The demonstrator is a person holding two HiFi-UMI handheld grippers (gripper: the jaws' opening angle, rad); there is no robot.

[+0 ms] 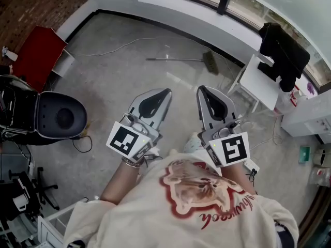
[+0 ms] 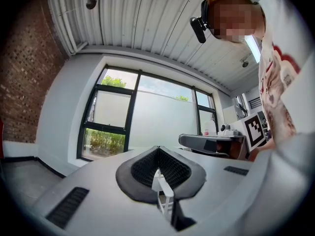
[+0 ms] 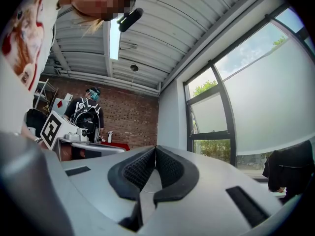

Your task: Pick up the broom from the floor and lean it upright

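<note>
By the far wall (image 1: 207, 20), the broom (image 1: 182, 60) lies small, its handle faint.

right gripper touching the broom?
Apart. Head view: the broom lies on the floor, and bare floor shows between it and the right gripper.

1 overhead, 2 level views (common window (image 2: 147, 117))

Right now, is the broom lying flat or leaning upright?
Lying flat: the broom rests full length on the floor, handle and head both down.
</note>
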